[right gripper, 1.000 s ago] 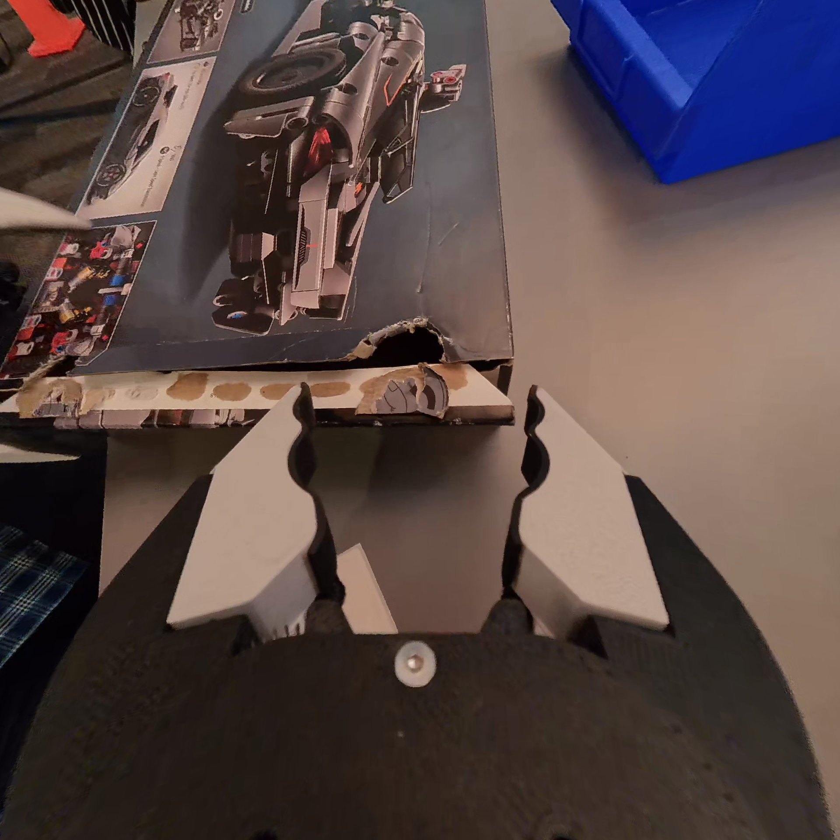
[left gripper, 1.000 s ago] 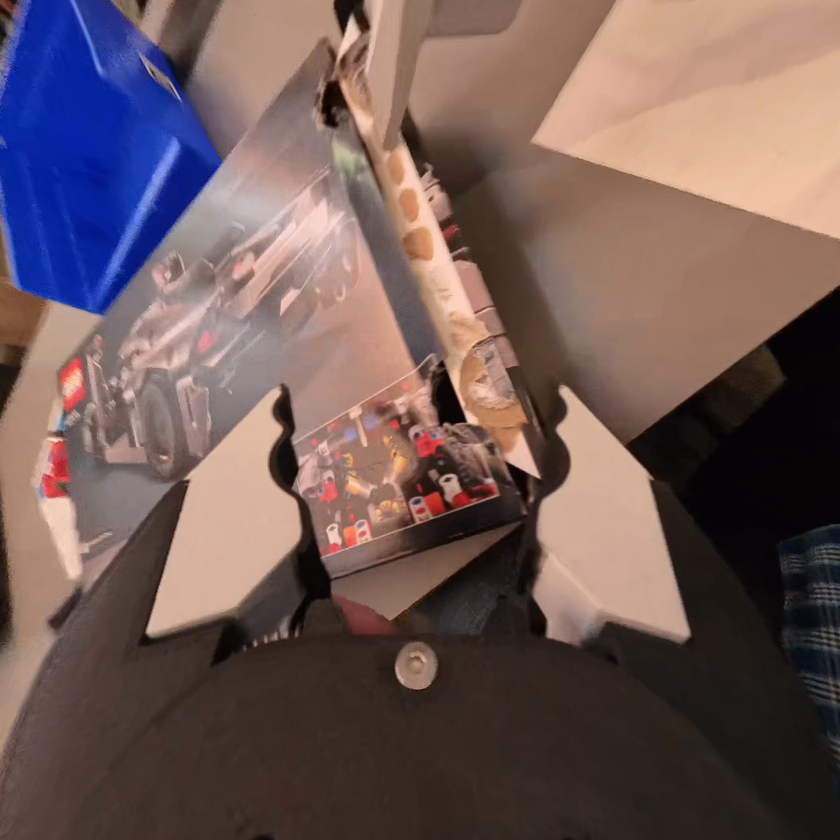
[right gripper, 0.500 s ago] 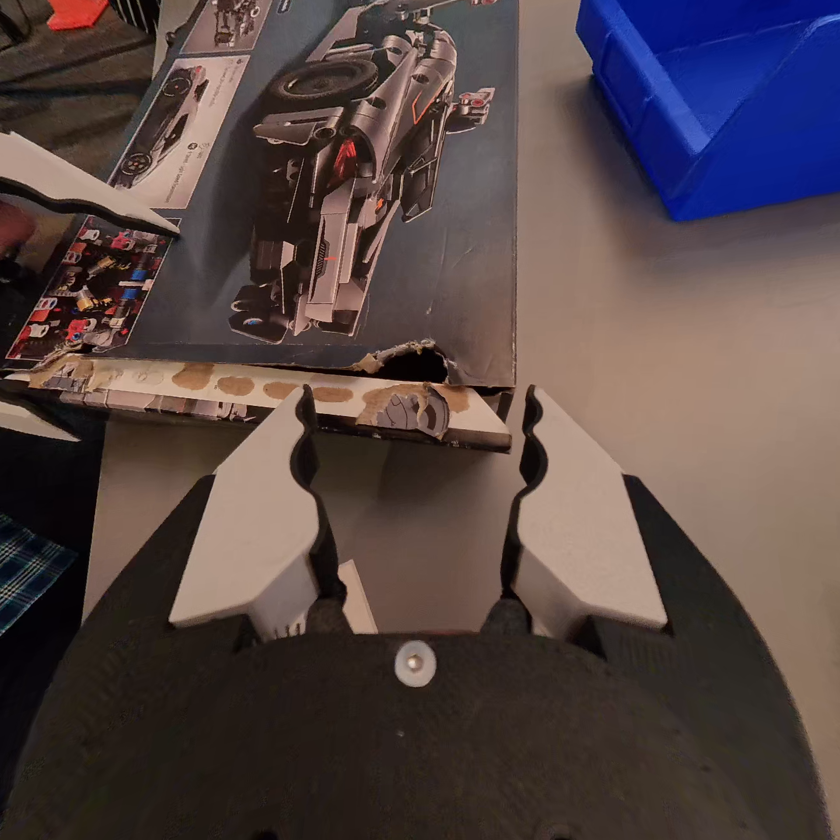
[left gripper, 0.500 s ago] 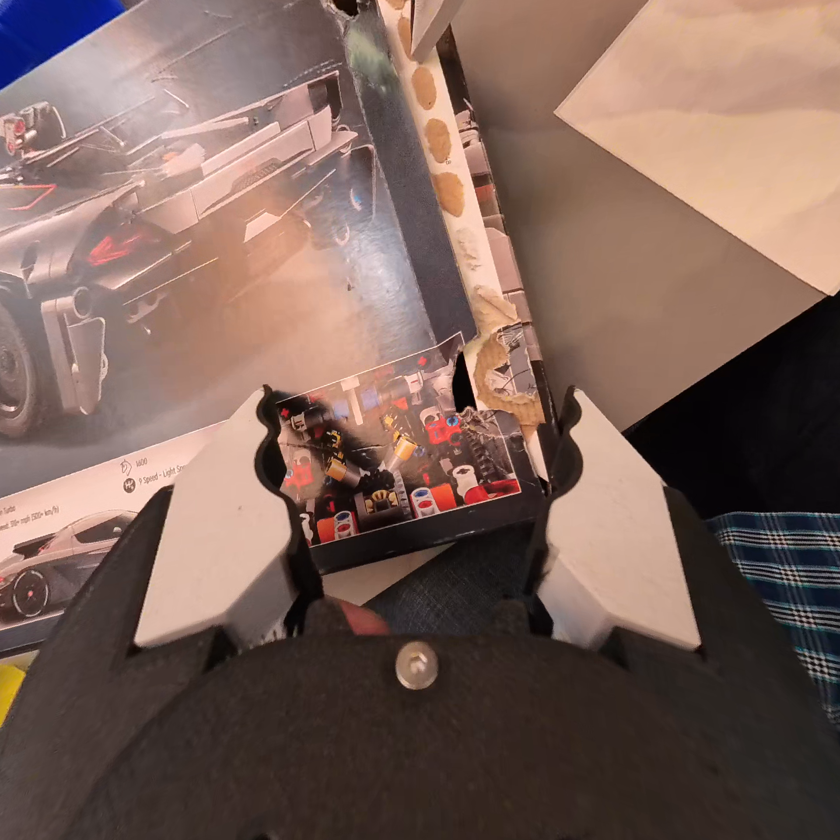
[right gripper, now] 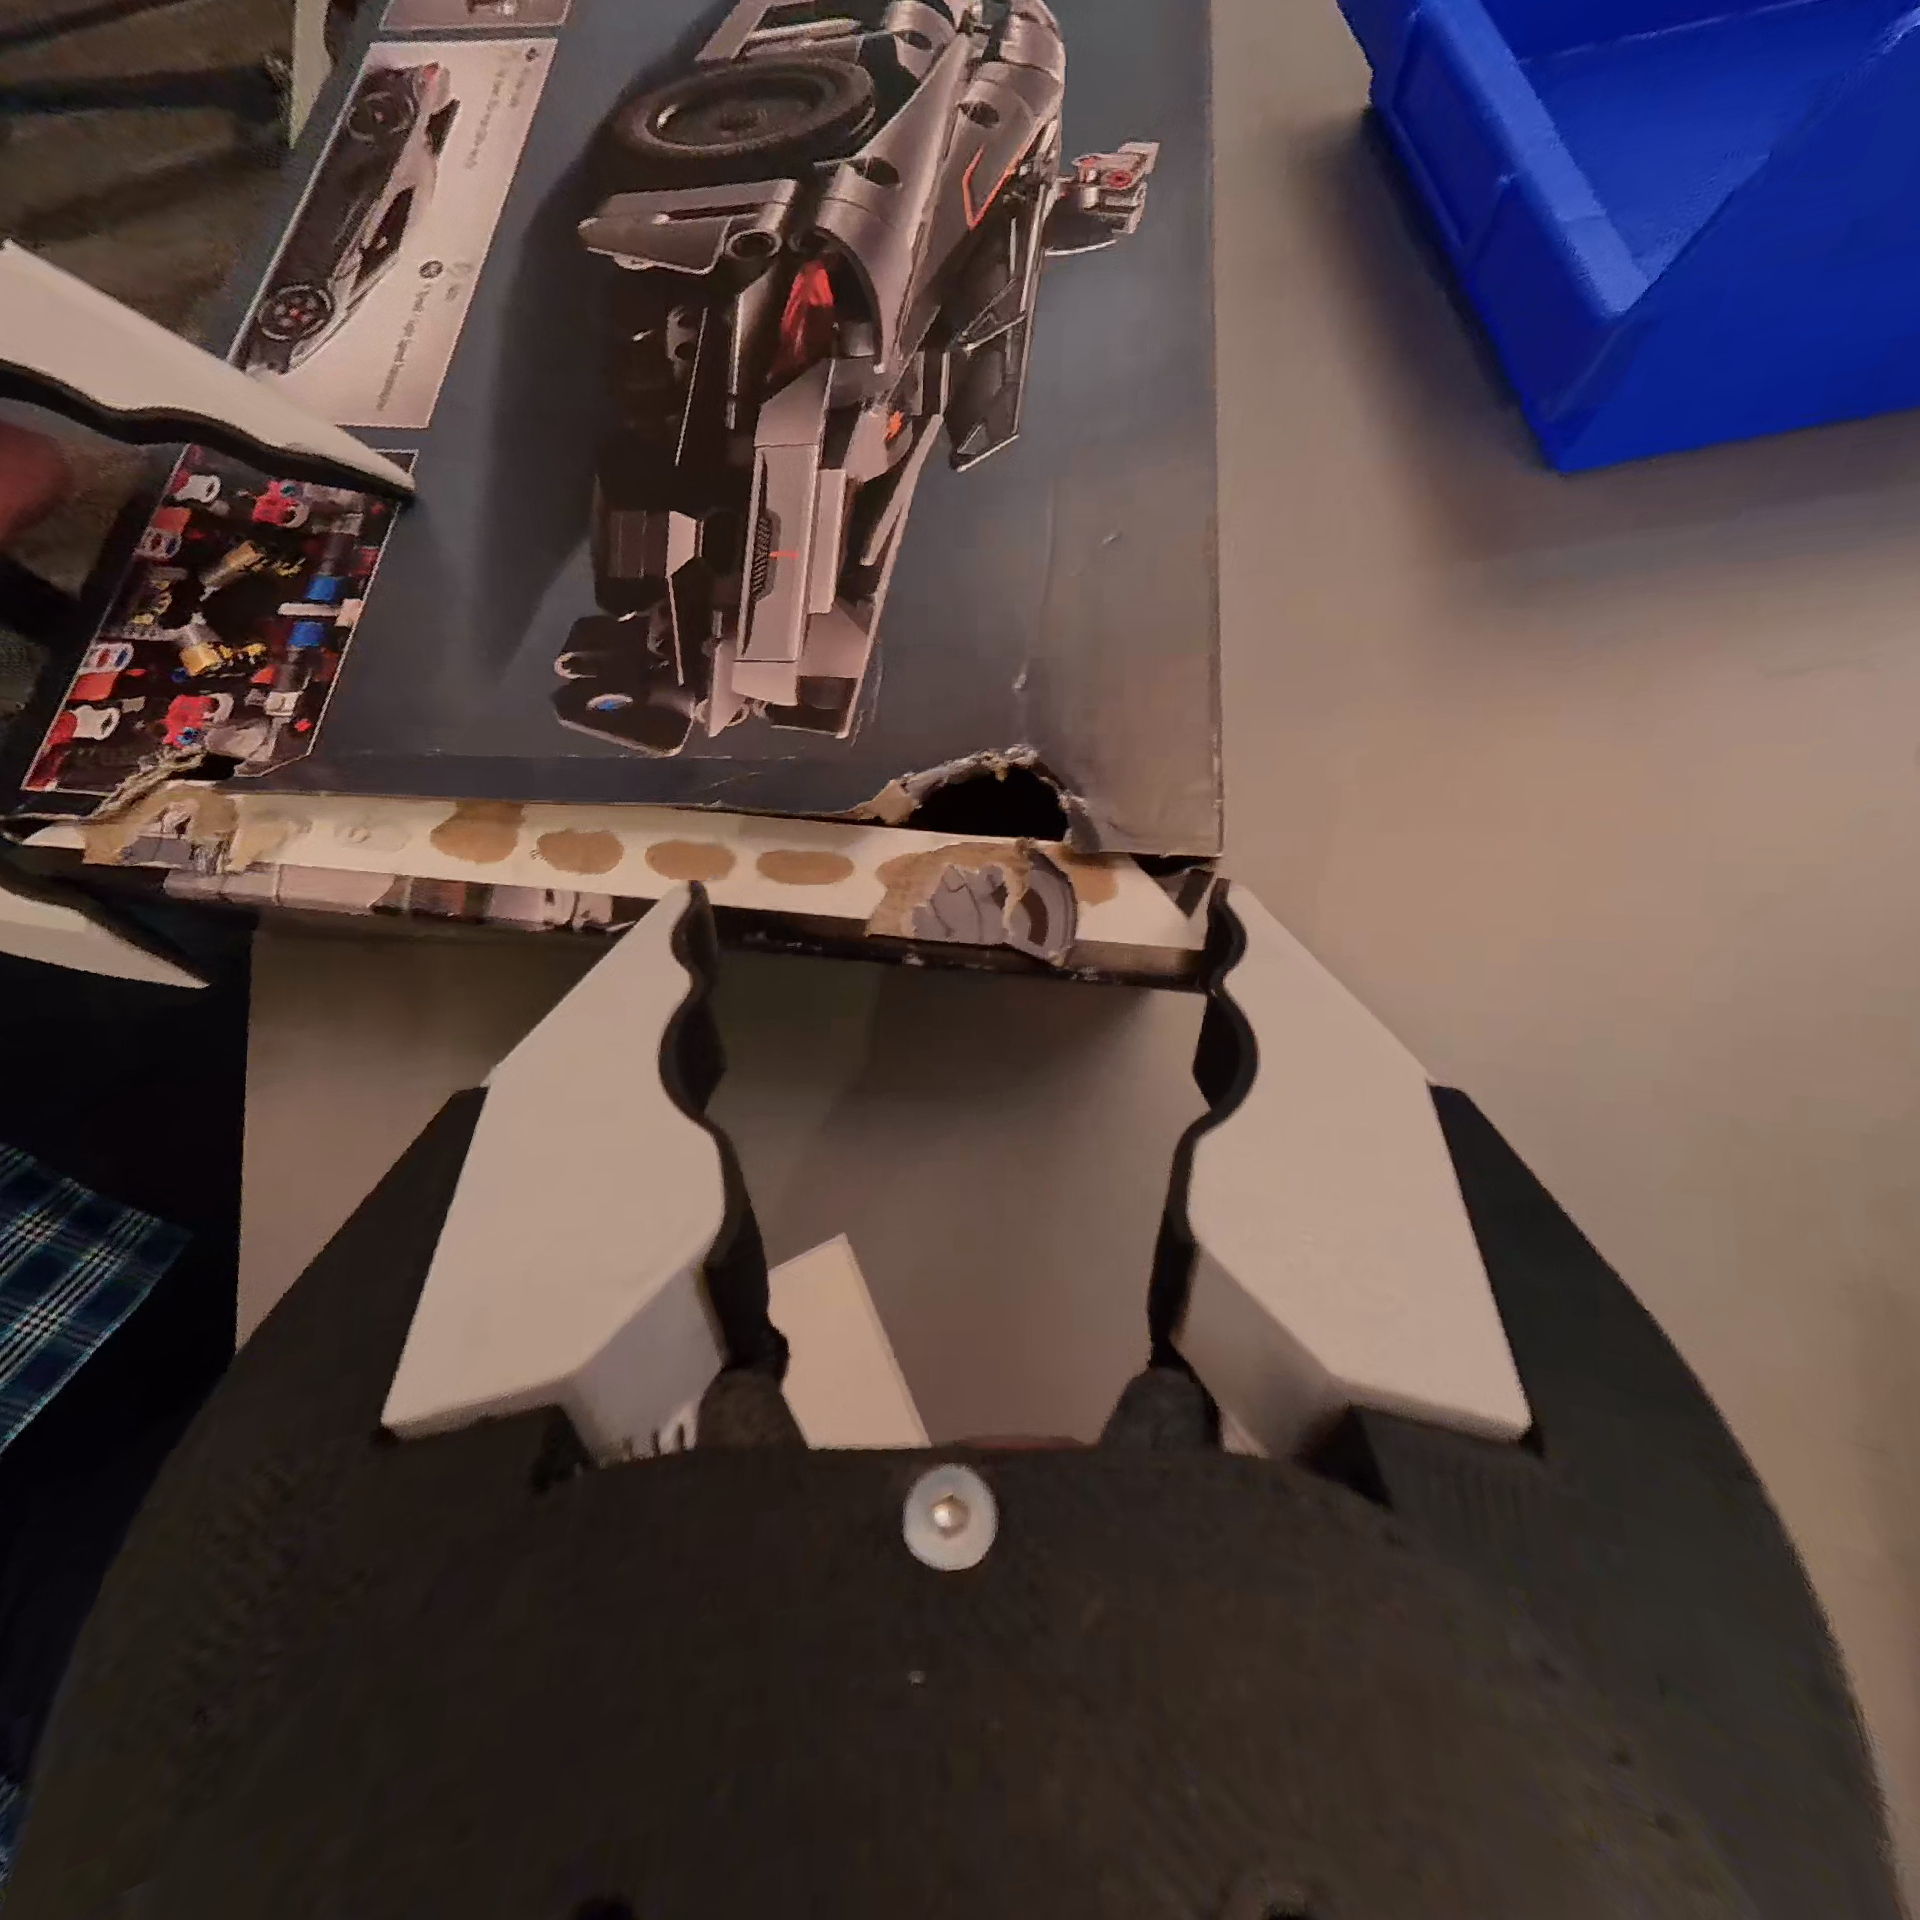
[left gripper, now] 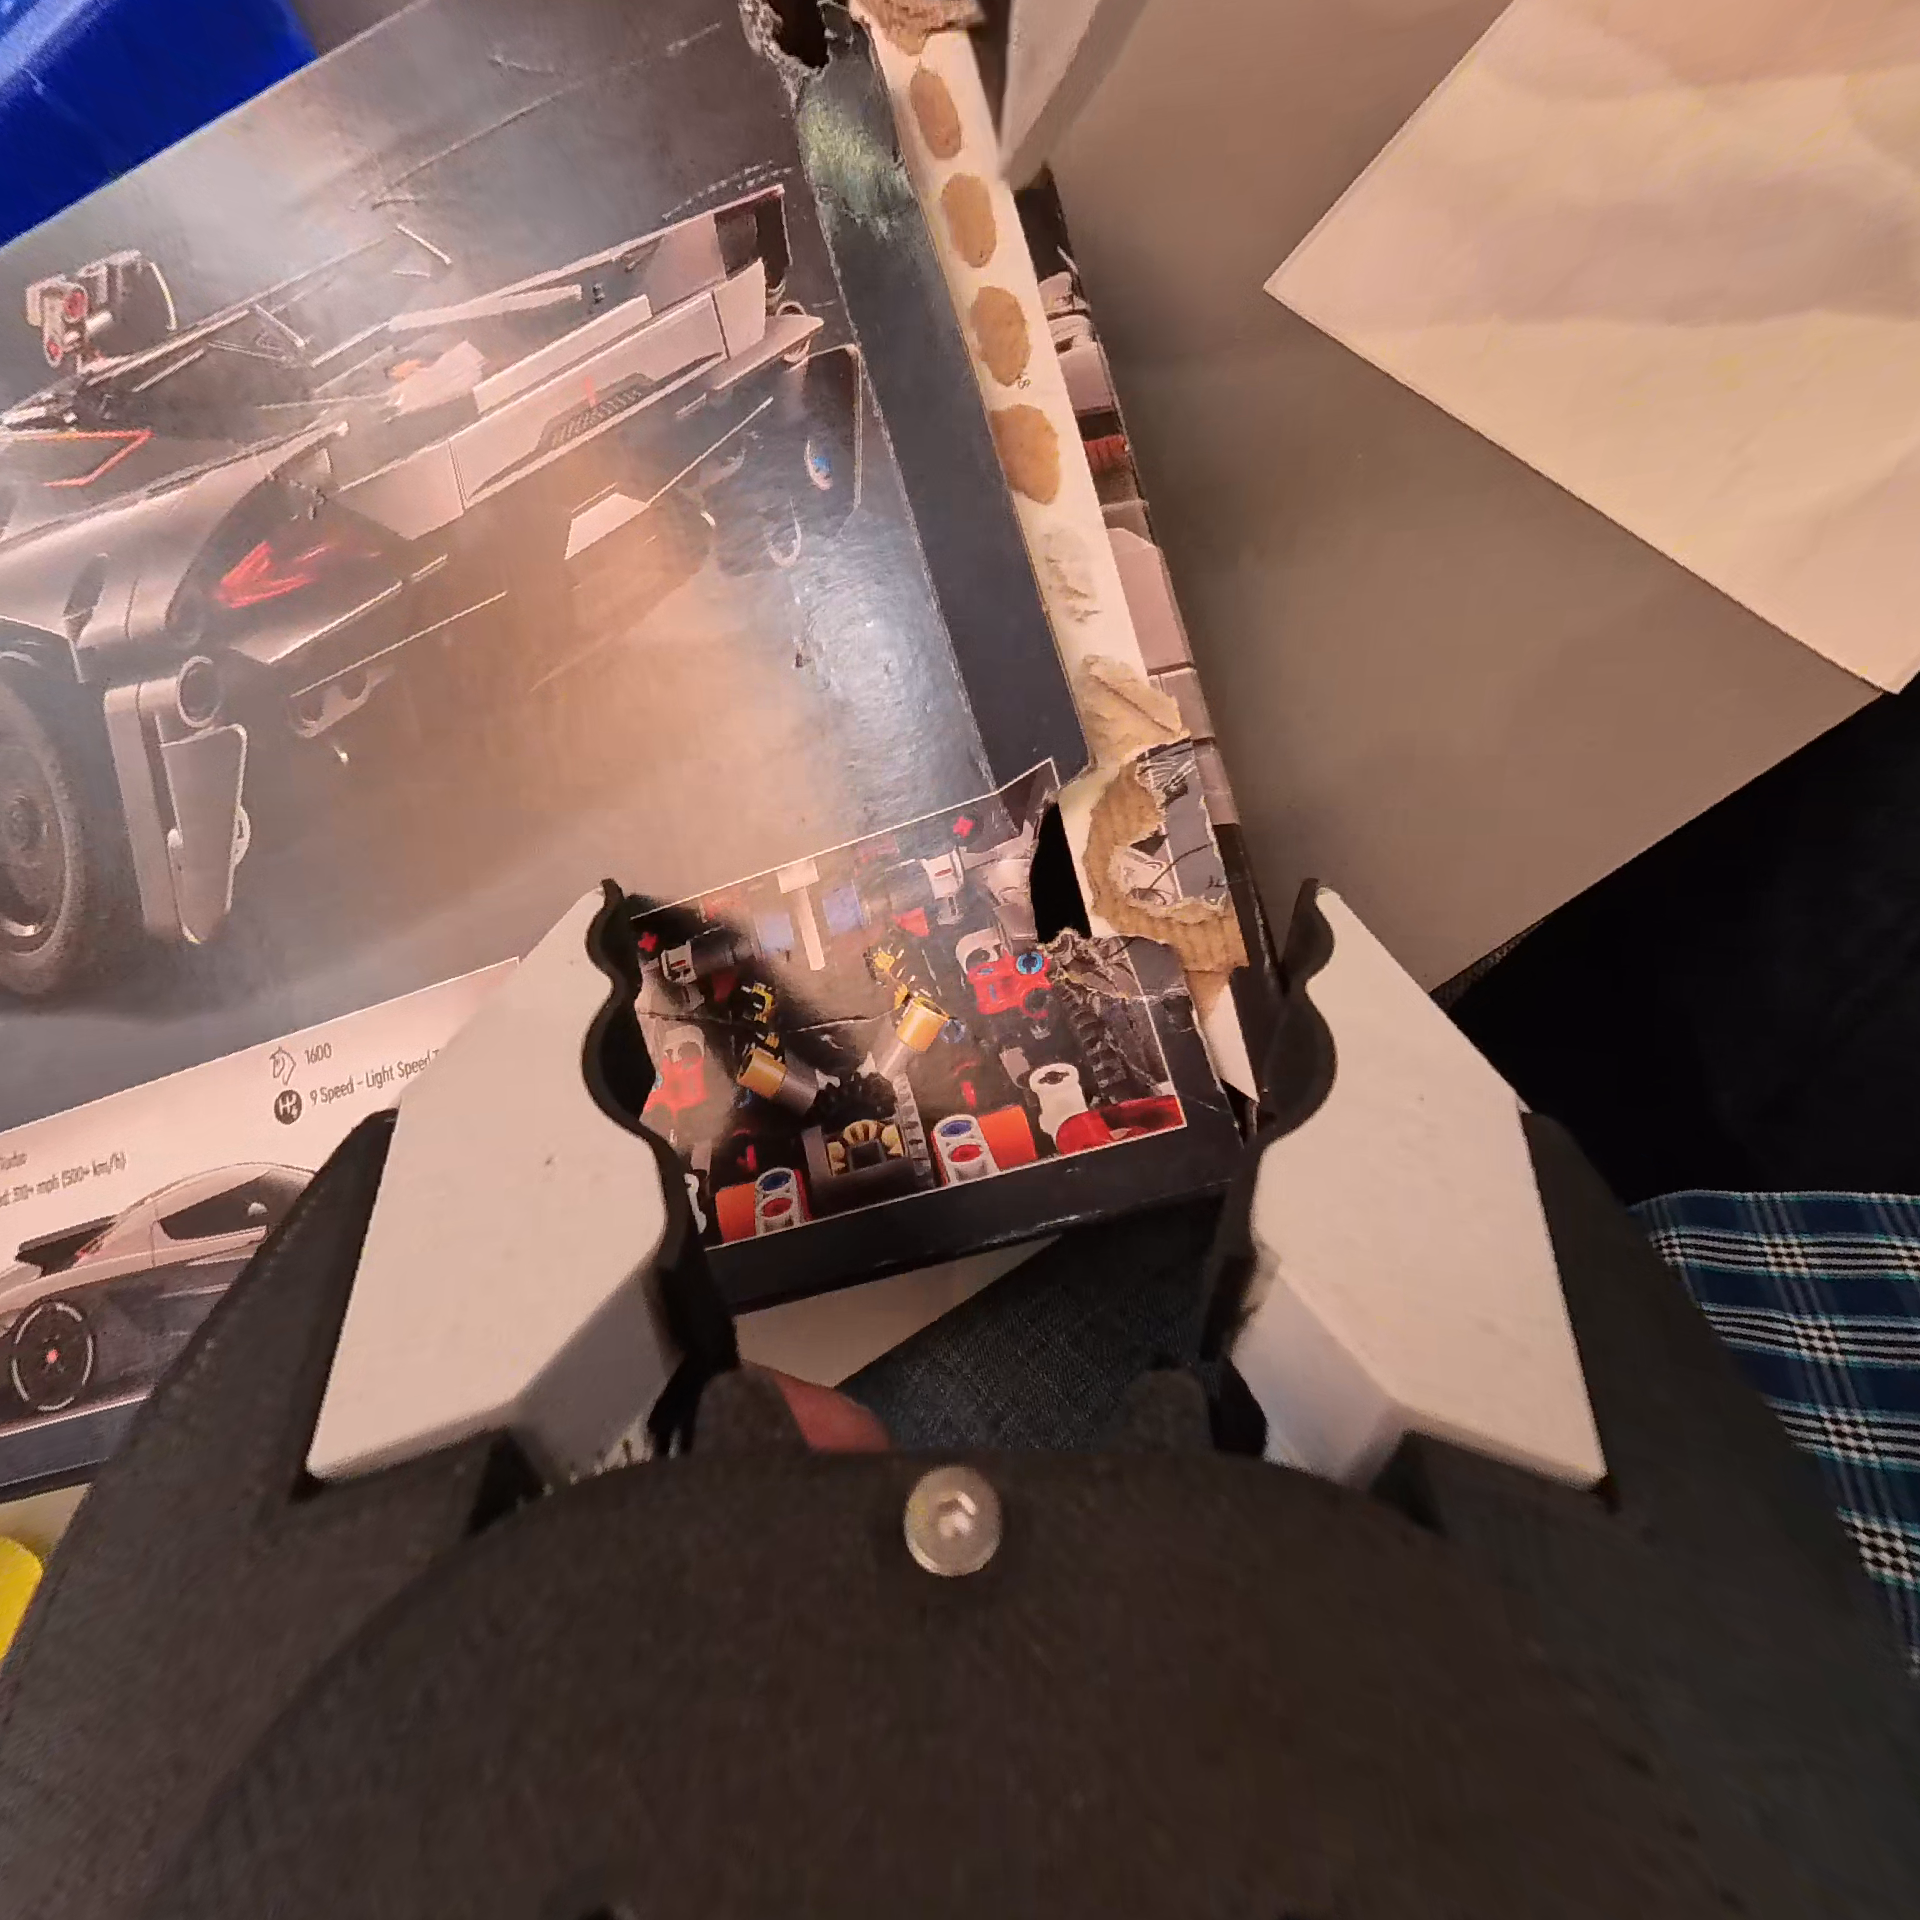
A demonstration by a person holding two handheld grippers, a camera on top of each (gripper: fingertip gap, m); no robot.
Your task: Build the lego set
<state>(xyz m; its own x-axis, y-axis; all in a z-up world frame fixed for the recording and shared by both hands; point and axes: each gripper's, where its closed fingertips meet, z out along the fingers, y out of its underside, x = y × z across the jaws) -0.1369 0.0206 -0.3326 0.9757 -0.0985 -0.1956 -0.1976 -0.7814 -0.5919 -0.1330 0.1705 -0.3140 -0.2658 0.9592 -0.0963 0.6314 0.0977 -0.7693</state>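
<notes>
From my left wrist view, the left gripper (left gripper: 956, 1029) is spread wide around the near corner of the lego box (left gripper: 499, 540); whether its fingers touch the cardboard I cannot tell.

My right wrist view shows the right gripper (right gripper: 951, 940) wide and empty, tips at the box's torn flap (right gripper: 623, 857). The blue bin (right gripper: 1662, 208) is cut off.

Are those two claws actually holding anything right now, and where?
Nothing is held. The left gripper stands open around a corner of the lego box; the right gripper is open at its torn flap.
</notes>
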